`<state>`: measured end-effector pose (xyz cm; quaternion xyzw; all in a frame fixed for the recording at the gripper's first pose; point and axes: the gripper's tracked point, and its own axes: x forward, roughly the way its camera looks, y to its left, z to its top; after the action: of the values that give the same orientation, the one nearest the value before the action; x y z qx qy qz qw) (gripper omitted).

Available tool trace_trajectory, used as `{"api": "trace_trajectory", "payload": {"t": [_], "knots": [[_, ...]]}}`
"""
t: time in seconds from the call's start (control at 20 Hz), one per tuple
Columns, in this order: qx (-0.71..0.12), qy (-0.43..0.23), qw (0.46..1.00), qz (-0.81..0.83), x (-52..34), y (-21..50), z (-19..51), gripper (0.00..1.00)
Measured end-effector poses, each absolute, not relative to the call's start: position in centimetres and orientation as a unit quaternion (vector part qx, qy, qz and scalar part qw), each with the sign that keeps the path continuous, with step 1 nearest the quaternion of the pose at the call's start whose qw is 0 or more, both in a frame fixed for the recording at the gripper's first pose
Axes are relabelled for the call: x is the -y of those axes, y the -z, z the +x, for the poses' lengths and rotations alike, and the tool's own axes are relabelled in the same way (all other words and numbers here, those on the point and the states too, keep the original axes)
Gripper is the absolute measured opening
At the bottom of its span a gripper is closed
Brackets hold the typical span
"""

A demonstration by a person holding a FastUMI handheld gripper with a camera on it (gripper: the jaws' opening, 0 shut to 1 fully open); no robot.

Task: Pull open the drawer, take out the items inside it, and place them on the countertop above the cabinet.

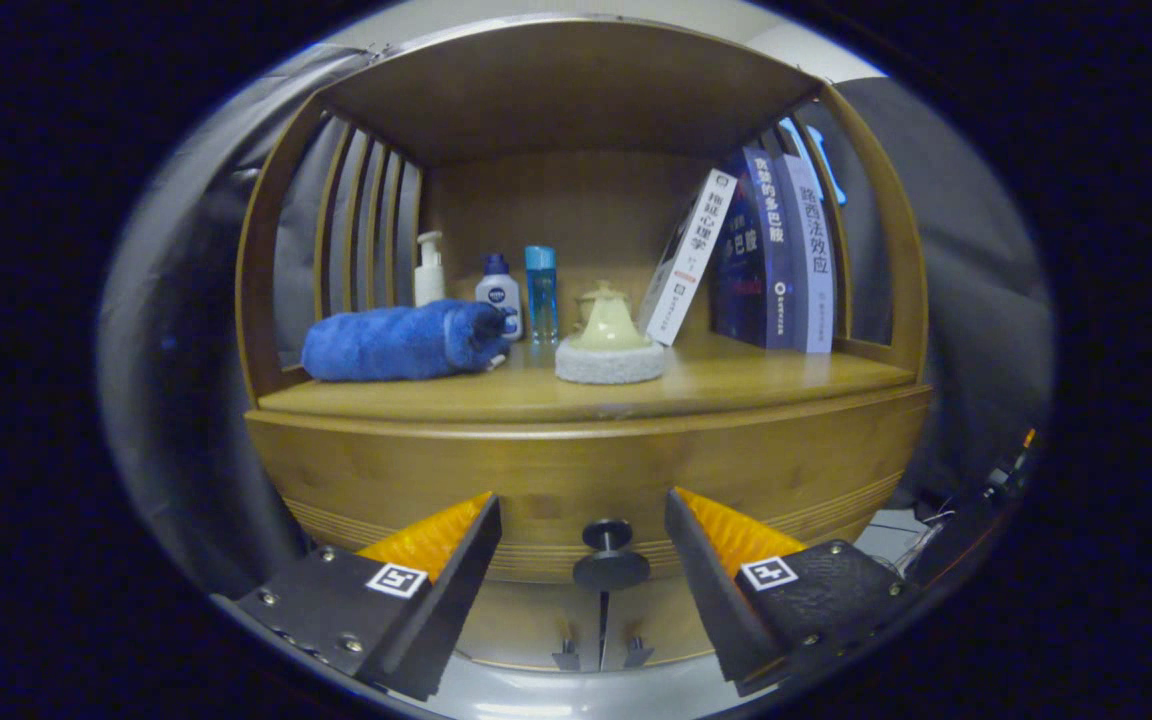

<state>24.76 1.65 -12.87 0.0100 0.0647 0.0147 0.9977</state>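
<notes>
Between the spread, empty fingers of the gripper (583,520) sits the closed drawer's (586,480) black knob (608,550). On the countertop (736,385) above, a bottle (498,290) carries a round Nivea logo beside Chinese-titled books (776,250).

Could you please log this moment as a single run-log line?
phase: approach | gripper: open, fingers either side of drawer knob, not touching | drawer: closed | countertop: blue towel already there
</notes>
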Motion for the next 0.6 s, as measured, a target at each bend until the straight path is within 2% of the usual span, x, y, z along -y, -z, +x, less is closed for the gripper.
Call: {"api": "trace_trajectory", "payload": {"t": [0.6], "knots": [[-0.011, -0.02, 1.0, 0.006, -1.8, 1.5, 13.3, 0.98]]}}
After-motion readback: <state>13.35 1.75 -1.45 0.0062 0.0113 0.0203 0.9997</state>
